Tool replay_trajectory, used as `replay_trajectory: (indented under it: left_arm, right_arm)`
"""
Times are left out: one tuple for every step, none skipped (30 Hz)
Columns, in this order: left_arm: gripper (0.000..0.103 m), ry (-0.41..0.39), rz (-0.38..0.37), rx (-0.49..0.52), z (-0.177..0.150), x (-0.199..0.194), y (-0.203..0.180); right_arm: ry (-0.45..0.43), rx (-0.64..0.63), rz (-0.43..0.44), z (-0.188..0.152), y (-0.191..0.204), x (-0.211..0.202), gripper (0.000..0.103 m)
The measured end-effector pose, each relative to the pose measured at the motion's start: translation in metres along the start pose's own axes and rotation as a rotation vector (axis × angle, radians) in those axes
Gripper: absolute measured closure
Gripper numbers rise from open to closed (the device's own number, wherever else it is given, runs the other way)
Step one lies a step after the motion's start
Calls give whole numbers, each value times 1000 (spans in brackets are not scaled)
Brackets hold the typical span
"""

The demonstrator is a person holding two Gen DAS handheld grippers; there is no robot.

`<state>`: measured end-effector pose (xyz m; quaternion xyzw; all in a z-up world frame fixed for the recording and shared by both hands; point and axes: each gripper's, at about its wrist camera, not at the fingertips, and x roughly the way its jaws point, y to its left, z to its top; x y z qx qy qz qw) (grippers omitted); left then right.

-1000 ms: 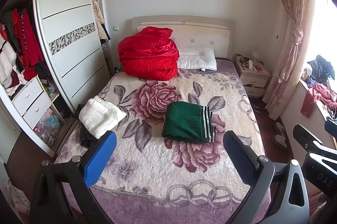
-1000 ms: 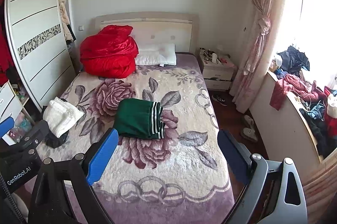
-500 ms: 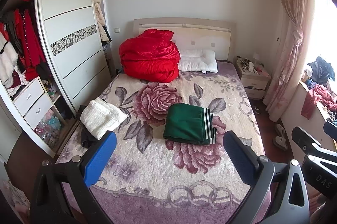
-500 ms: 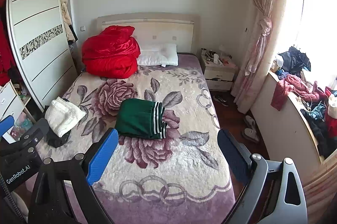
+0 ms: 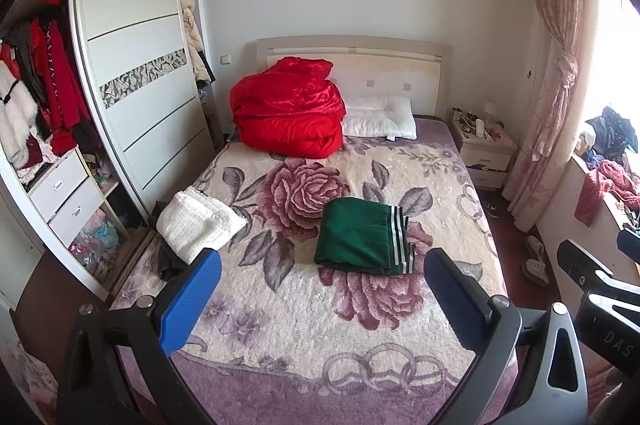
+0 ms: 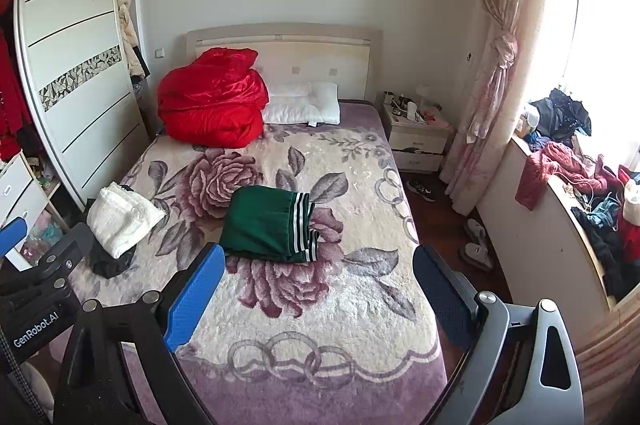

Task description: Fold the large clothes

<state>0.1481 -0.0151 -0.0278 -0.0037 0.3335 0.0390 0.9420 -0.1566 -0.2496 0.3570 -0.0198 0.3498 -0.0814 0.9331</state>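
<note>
A folded green garment [image 5: 362,237] with white stripes lies in the middle of the bed [image 5: 320,337]; it also shows in the right wrist view [image 6: 270,223]. A folded white garment [image 5: 198,225] sits at the bed's left edge on a dark cloth [image 5: 170,261]; it also shows in the right wrist view [image 6: 122,219]. My left gripper [image 5: 322,299] is open and empty, above the bed's foot. My right gripper [image 6: 318,293] is open and empty, beside it to the right.
A red quilt [image 5: 288,117] and white pillow [image 5: 380,117] lie at the headboard. An open wardrobe [image 5: 132,73] stands left, a nightstand [image 5: 482,149] right. A counter [image 6: 536,249] with heaped clothes lines the window. Slippers [image 6: 476,245] lie on the floor.
Both grippers have drawn back and tilted slightly, so the bed sits a little lower in view. Nothing on the bed has moved.
</note>
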Motion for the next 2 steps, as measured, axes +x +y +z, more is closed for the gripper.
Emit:
replay_trajectory:
  left_arm:
    - [0,1,-2,-2,0,-1,1]
    - [0,0,1,-2,0,-2,1]
  right_arm:
    - [0,-1,0,-1,0,0,7]
    - [-1,-1,1,-2,1,-1,7]
